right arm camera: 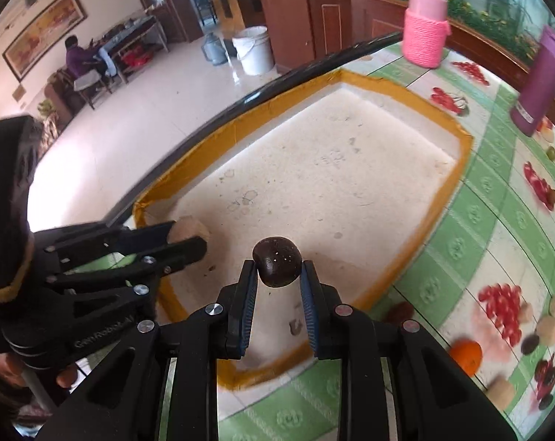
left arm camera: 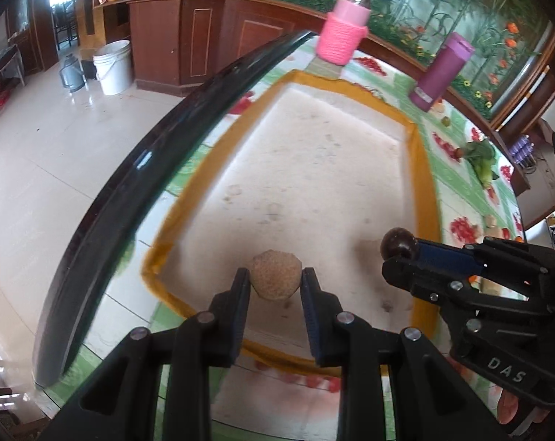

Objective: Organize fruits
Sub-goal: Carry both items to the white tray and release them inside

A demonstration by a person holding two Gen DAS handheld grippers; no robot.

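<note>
Over the yellow-edged white mat (left arm camera: 314,169) on the bench (right arm camera: 472,228), left tongs (left arm camera: 275,275) clamp a tan fruit (left arm camera: 275,275), right tongs (right arm camera: 277,266) a dark fruit (right arm camera: 277,266).

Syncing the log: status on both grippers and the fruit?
Left gripper shut on tan round fruit. Right gripper shut on dark brown round fruit. Both over the yellow-bordered mat. Mat ahead bare, nothing blocking.

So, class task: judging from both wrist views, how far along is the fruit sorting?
Done: nothing lies on the yellow-edged mat yet. In hand: the left gripper is shut on a tan round fruit, and the right gripper on a dark round fruit, both above the mat. Left: an orange and several small fruits wait on the tablecloth.
</note>
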